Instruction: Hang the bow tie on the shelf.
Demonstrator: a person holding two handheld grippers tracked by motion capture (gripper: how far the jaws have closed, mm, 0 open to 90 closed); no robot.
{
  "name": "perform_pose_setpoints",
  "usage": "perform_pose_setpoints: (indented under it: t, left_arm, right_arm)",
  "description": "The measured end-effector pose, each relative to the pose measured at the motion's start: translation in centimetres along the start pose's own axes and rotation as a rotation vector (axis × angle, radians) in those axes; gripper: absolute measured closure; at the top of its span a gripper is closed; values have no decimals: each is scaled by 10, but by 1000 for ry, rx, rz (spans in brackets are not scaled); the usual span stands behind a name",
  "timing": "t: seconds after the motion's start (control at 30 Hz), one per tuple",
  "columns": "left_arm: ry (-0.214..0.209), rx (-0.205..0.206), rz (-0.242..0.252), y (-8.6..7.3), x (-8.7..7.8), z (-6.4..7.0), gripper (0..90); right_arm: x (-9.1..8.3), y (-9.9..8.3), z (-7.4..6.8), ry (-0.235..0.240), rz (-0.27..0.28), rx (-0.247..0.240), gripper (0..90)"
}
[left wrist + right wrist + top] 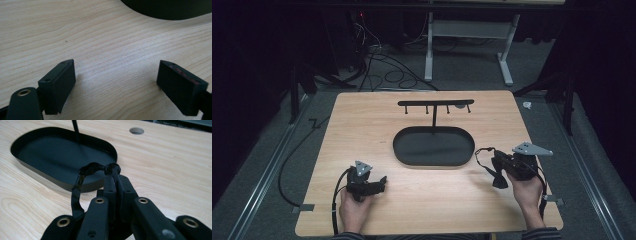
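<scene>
A black oval tray (412, 150) lies mid-table, and a thin post rises from it to a black bar with several hooks (435, 103). My right gripper (493, 160) is just right of the tray, shut on the strap (77, 187) of a black bow tie (500, 179). The bow hangs below the jaws and the strap loops toward the tray rim (100, 183). My left gripper (382, 184) rests low over the wood at the front left, open with nothing between its fingers (62, 82). The tray edge (170, 12) lies ahead of it.
The wooden table (362, 120) has a round hole (136, 130) near its far edge. Cables and a white table frame (429, 50) lie on the grey floor beyond. Both hands rest near the front edge.
</scene>
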State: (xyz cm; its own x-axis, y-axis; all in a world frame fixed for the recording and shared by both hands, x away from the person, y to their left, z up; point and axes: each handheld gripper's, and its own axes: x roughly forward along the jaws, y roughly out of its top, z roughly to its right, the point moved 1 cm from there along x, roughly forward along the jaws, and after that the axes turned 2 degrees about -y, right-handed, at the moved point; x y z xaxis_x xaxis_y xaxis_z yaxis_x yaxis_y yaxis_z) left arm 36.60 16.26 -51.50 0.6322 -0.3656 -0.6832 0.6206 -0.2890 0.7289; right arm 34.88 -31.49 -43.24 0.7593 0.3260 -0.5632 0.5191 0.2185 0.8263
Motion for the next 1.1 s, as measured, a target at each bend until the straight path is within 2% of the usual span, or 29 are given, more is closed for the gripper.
perform_pose_setpoints:
  t: [0.13, 0.4, 0.57, 0.67, 1.03, 1.1]
  left_arm:
    - [0, 0, 0, 0, 0, 0, 159]
    - [0, 0, 0, 0, 0, 0, 159]
    - [0, -1, 1, 0, 0, 0, 160]
    - [0, -1, 1, 0, 0, 0, 160]
    - [0, -1, 0, 0, 0, 0, 160]
    - [0, -1, 1, 0, 0, 0, 160]
  right_arm:
    - [-5, 8, -7, 13, 26, -18, 875]
    - [-4, 16, -20, 49, 43, -42, 875]
    - [-3, 20, -24, 66, 43, -43, 874]
    - [-3, 25, -26, 82, 51, -59, 874]
    - [-1, 28, -32, 118, 59, -54, 874]
    - [-1, 31, -33, 125, 65, -68, 874]
